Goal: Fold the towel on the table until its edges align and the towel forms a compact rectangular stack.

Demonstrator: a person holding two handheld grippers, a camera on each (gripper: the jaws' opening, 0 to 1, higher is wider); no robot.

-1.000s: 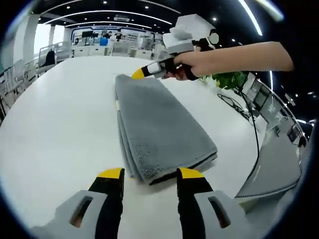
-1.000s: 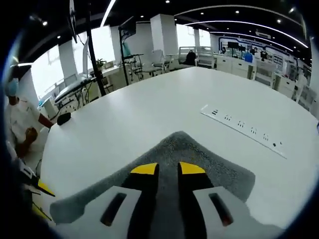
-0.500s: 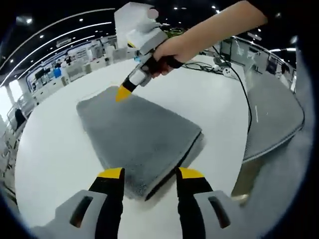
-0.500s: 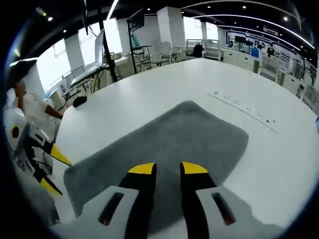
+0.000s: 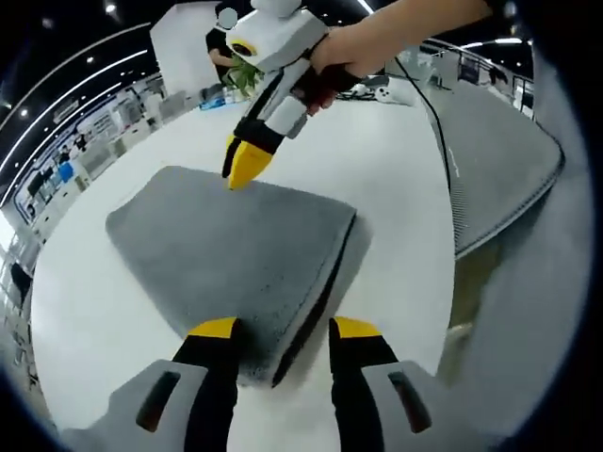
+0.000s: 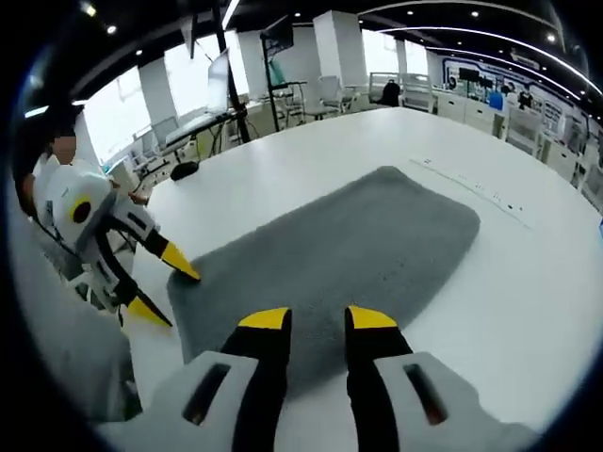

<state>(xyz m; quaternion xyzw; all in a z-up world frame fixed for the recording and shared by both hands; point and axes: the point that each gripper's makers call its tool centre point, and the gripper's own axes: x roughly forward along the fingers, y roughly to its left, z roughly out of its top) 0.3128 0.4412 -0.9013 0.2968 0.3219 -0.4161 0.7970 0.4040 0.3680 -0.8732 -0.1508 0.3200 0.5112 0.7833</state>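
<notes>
A grey towel (image 5: 231, 259) is seen lying folded in several layers on the white worktop (image 5: 396, 188), directly ahead of the left tongs (image 5: 273, 328), whose two yellow tips stand parted and empty, straddling the towel's nearest corner without closing on it. In the right gripper view the same towel (image 6: 349, 250) stretches away just beyond the right tongs (image 6: 317, 318), which are parted by a narrow gap with nothing held between them. The right tongs (image 5: 243, 165) are also seen from the left gripper view, hovering over the towel's far edge, with a hand (image 5: 353, 52) around the handle; whether those tips touch the cloth cannot be told. The left tongs (image 6: 160, 281) appear at the left of the right gripper view, spread beside the towel's corner. The folding is judged to be nearly finished, with a compact stack already formed; the step in hand looks like a check or tidy of the edges. The next move would call for one tong to pinch any stray layer and draw it flush, or for both to be withdrawn. How well the lower layers line up is hidden, since only one side of the stack is shown edge-on.
</notes>
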